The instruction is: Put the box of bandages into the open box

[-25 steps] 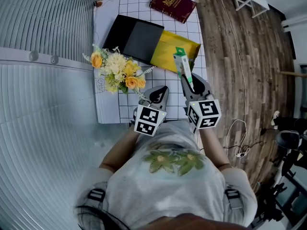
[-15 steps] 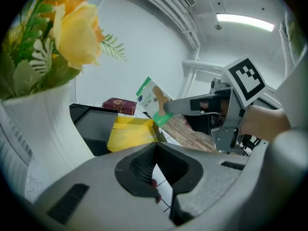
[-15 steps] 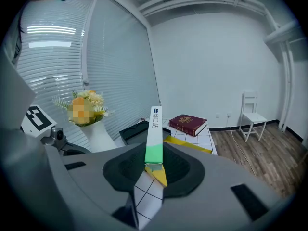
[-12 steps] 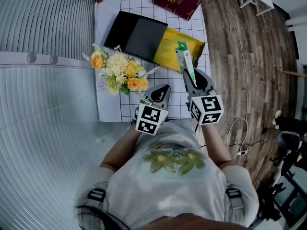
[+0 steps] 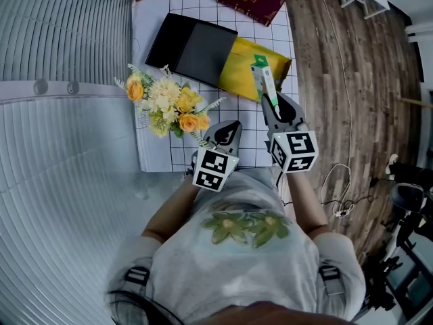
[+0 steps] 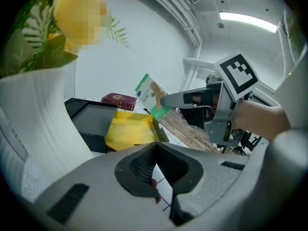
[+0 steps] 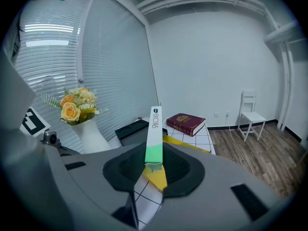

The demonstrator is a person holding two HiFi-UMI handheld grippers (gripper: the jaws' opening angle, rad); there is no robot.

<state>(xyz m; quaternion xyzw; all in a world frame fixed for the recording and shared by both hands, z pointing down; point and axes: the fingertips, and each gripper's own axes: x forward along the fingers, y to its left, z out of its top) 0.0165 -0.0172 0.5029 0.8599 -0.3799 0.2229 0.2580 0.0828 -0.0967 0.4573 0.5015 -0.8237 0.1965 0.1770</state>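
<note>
The right gripper (image 7: 155, 168) is clamped on the lower end of the box of bandages (image 7: 155, 129), a slim white-and-green card carton held upright over the open box (image 5: 238, 76), a flat, smooth yellow tray. Carrying is judged nearly done; lowering into it and release are called for. The left gripper (image 5: 230, 127) is seen pressed together, empty, short of that box

The slim white-and-green box of bandages (image 5: 262, 81) is sitting pinched in the right tongs (image 5: 272, 103), hanging above the black, yellow-lined open box (image 5: 196, 49) at the frame's upper centre.
</note>
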